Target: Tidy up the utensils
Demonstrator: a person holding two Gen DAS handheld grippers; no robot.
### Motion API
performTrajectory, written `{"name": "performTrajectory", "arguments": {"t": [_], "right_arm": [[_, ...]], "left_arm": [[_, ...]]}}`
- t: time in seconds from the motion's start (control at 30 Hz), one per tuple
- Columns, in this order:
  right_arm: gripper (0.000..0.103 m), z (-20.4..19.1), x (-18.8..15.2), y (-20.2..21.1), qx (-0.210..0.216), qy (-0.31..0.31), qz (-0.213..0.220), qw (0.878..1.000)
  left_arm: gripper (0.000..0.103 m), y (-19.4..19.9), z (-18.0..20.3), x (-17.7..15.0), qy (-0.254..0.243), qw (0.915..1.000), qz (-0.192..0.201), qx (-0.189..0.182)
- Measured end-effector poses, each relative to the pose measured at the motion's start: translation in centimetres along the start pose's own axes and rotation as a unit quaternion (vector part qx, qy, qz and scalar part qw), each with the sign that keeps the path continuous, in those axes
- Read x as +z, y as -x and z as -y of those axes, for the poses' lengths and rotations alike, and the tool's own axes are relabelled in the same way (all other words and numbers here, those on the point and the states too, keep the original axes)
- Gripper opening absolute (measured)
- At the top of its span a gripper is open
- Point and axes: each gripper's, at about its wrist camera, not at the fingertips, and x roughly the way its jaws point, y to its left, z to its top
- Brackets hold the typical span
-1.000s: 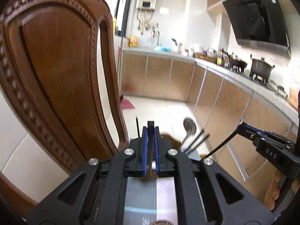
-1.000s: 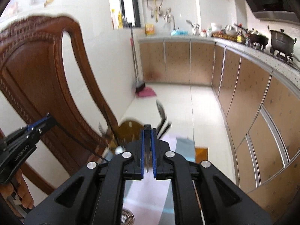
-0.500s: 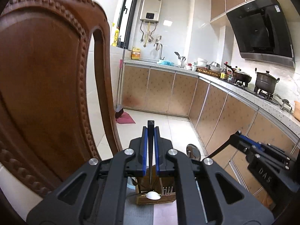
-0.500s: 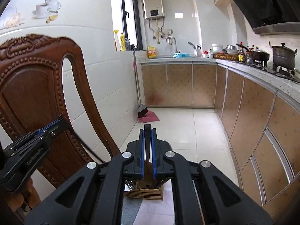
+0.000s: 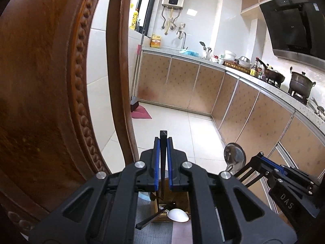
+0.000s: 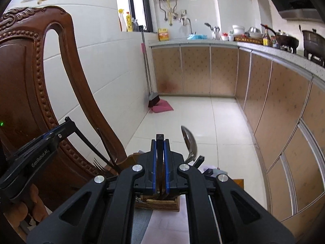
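Observation:
My left gripper (image 5: 163,140) is shut on a thin black chopstick (image 5: 163,162) that runs down towards a wooden utensil holder (image 5: 174,195) just below the fingers. In front of the holder lie a white spoon (image 5: 177,215) and another black chopstick (image 5: 150,219). A metal spoon (image 5: 233,156) stands up out of the holder. My right gripper (image 6: 159,142) is shut on a second black chopstick (image 6: 159,162) over the same holder (image 6: 158,203). The metal spoon (image 6: 190,144), a fork (image 6: 99,164) and brown chopsticks (image 6: 105,146) stand in it.
A carved wooden chair back (image 5: 50,81) stands very close on the left. The holder rests on a grey and pink striped mat (image 6: 162,227). Cabinets (image 6: 274,111) line the right side, with tiled floor, a broom (image 6: 152,99) and a pink cloth beyond.
Both grippers have sunk and moved forward, so the chair back looms larger and the wooden holder now shows under the fingers. Each still grips its chopstick.

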Motion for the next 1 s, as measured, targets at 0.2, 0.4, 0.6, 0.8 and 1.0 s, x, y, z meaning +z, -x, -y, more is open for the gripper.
{"name": "performTrajectory", "arguments": {"t": [0.2,0.4,0.6,0.8,1.0], "right_arm": [[0.008,-0.2,-0.5,-0.9,-0.005,0.009,-0.013,1.0],[0.055,0.2,0.0,1.9,0.003,0.004,0.019,1.0],[0.072,1.0,-0.6,8.1,0.002,-0.003,0.062,0.998],[0.089,1.2,-5.1,13.3,-0.053,0.018,0.083,0.995],[0.094,1.7,-10.9,15.5,-0.092,0.011,0.041,0.995]], "left_arm": [[0.007,-0.8,0.3,-0.9,-0.003,0.9998,-0.018,-0.005],[0.039,1.5,-0.2,-0.6,0.011,0.9999,-0.007,-0.01],[0.074,7.2,-0.2,-1.9,-0.011,0.9995,0.025,0.017],[0.096,13.4,0.7,-5.7,-0.036,0.9975,0.031,0.054],[0.099,18.0,1.2,-10.4,-0.07,0.995,0.011,0.07]]}}
